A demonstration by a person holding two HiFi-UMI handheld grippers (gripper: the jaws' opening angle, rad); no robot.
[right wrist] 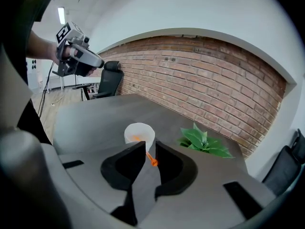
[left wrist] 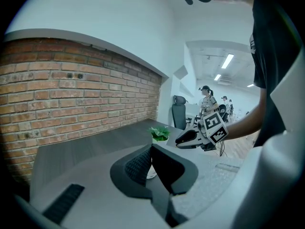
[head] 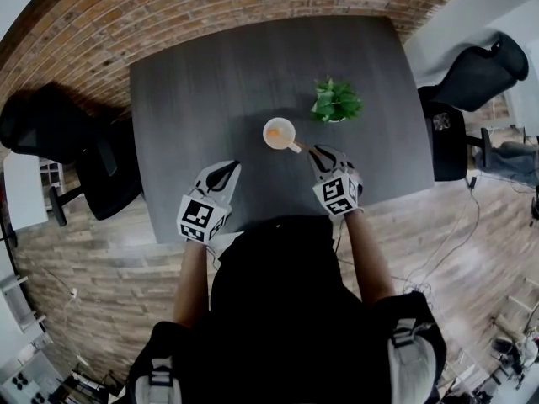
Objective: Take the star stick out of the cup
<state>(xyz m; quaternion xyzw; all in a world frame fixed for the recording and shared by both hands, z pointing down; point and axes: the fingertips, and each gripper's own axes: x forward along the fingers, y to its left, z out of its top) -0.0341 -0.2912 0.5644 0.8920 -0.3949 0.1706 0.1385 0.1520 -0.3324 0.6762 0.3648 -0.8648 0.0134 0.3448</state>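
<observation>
A white cup point(head: 280, 133) stands on the dark grey table point(head: 194, 99), with an orange star stick point(head: 295, 146) leaning out of it toward me. My right gripper point(head: 317, 151) sits just right of the cup, close above the table. In the right gripper view its jaws point(right wrist: 150, 147) stand open by a narrow gap. The stick's orange end point(right wrist: 153, 162) lies in that gap, in front of the cup point(right wrist: 139, 133). My left gripper point(head: 229, 168) hovers left of the cup, shut and holding nothing point(left wrist: 151, 148). Its fingers hide nearly all of the cup.
A small potted green plant point(head: 335, 101) stands just behind and right of the cup, close to the right gripper. Black office chairs point(head: 50, 129) flank the table on both sides. A brick wall point(head: 168, 7) runs behind the table's far edge.
</observation>
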